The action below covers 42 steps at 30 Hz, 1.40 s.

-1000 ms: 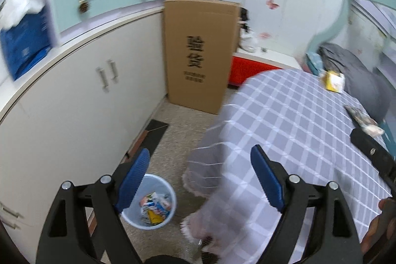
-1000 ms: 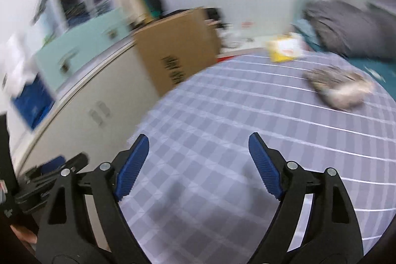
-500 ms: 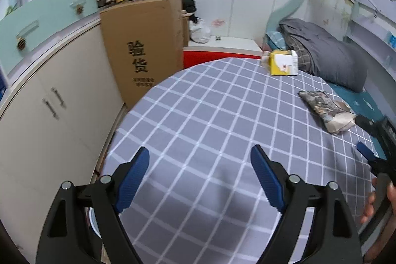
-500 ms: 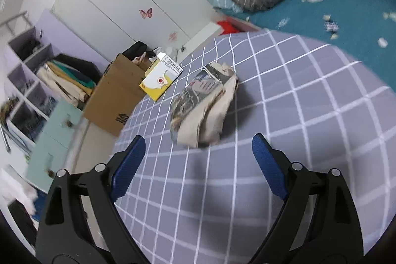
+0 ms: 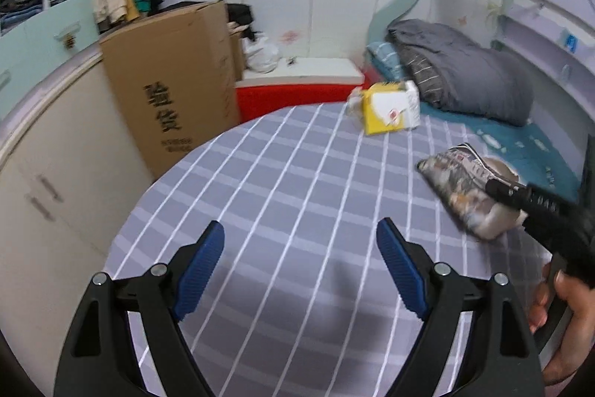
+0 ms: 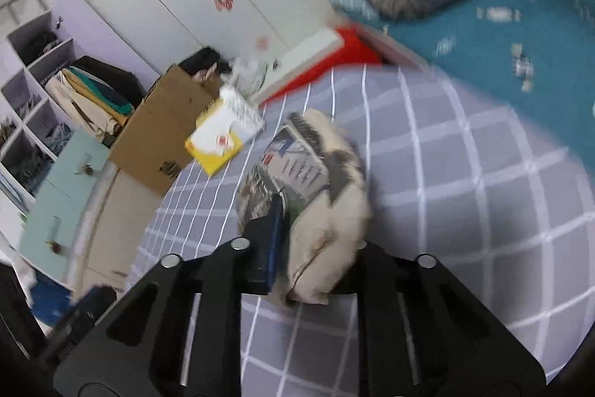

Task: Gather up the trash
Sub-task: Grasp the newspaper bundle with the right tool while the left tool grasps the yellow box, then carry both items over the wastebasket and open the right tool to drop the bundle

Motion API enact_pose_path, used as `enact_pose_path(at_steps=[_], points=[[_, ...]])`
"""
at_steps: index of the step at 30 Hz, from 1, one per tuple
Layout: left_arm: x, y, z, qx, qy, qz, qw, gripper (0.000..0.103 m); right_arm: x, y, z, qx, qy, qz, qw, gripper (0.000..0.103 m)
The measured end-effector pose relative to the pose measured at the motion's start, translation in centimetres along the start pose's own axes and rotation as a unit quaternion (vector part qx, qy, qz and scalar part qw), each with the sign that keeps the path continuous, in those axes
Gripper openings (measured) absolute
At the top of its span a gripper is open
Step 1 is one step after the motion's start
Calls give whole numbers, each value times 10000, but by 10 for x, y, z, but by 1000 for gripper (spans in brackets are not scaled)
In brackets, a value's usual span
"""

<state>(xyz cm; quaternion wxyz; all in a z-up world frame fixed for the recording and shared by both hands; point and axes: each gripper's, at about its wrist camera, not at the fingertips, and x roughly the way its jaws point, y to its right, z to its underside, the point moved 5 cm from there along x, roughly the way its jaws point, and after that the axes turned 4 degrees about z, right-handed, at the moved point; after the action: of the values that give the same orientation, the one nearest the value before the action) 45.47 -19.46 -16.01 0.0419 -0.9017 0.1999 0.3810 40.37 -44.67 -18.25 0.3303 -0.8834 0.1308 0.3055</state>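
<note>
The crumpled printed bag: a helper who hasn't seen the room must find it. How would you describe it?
On the round table with the grey checked cloth, look at the side near the bed. The crumpled printed bag lies there, pinched by the closing right tool. Unlike the stiff yellow-and-white carton beyond, it is soft, beige-backed and newsprint-patterned.

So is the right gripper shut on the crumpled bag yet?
Closing on it: the right gripper has its jaws around the bag, squeezing its near end on the table.

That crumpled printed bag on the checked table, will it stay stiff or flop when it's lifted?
The printed bag looks soft and creased, so it will probably sag. It bulges between the closing right gripper, suggesting light, squashy contents. Unlikely to roll.
</note>
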Motion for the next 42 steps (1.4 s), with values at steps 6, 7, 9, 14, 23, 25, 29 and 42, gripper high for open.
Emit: enact_pose_path(at_steps=[6, 7, 9, 14, 23, 25, 29, 42], points=[[50, 22, -33, 49, 45, 527, 9986, 82, -7, -18, -36, -843, 819, 661, 9909, 10], [60, 27, -40, 103, 42, 606, 9981, 82, -5, -23, -40, -1058, 953, 825, 9864, 10], [77, 38, -51, 120, -14, 896, 9959, 82, 3, -34, -45, -1360, 1154, 1015, 9787, 10], [119, 54, -71, 125, -175, 1281, 9915, 82, 21, -47, -50, -1682, 1293, 1185, 9700, 10], [168, 55, -95, -101, -320, 1855, 9821, 82, 31, -47, -52, -1704, 1240, 1138, 9709, 10], [175, 60, -98, -82, -353, 1944, 9803, 82, 31, -45, -53, -1662, 1217, 1126, 9721, 10], [180, 76, -101, 128, -342, 1948, 9802, 82, 31, -44, -54, -1647, 1197, 1132, 9725, 10], [179, 104, -92, 328, -461, 1990, 9784, 7, 33, -37, -56, -1430, 1015, 1090, 9784, 10]])
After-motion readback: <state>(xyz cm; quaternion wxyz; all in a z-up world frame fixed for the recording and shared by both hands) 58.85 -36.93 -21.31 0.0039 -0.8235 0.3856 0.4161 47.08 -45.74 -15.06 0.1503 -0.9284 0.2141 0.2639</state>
